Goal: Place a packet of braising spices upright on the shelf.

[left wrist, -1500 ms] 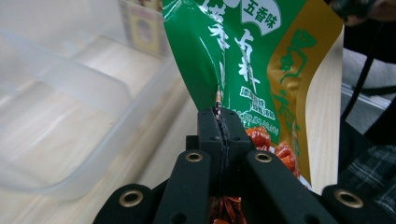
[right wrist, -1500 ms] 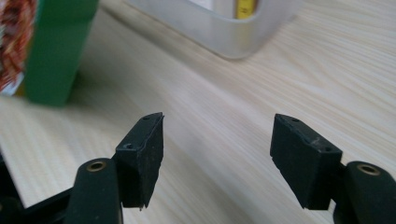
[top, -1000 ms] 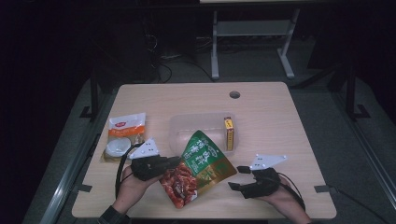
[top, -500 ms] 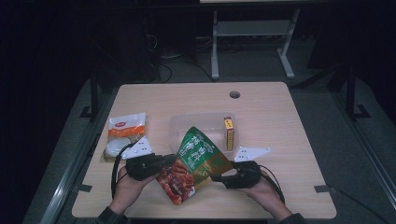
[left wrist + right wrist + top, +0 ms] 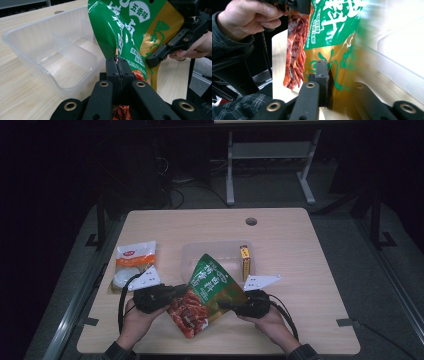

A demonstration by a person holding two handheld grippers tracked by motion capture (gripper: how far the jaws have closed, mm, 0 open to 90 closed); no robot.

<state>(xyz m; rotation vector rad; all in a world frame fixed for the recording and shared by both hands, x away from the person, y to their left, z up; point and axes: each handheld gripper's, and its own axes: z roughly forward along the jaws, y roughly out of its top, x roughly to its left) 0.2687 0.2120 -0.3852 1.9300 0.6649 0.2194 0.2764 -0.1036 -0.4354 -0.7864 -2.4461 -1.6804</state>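
Item: green snack pouch (image 5: 210, 290), held upright above the near middle of the table (image 5: 300, 250), just in front of the clear divided container (image 5: 200, 252). Left gripper (image 5: 177, 291): jaws pressed together, pinching the pouch's left edge. Right gripper (image 5: 226, 306): jaws have just been closing, now pinching the pouch's lower right edge between them. Step in hand, as judged: securing a two-sided hold. Next move likely calls for both hands carrying the pouch toward the far side together, lowering it into a compartment without buckling. Nearby: yellow box (image 5: 245, 261) at the container's right; orange-white packet (image 5: 134, 262) at left.
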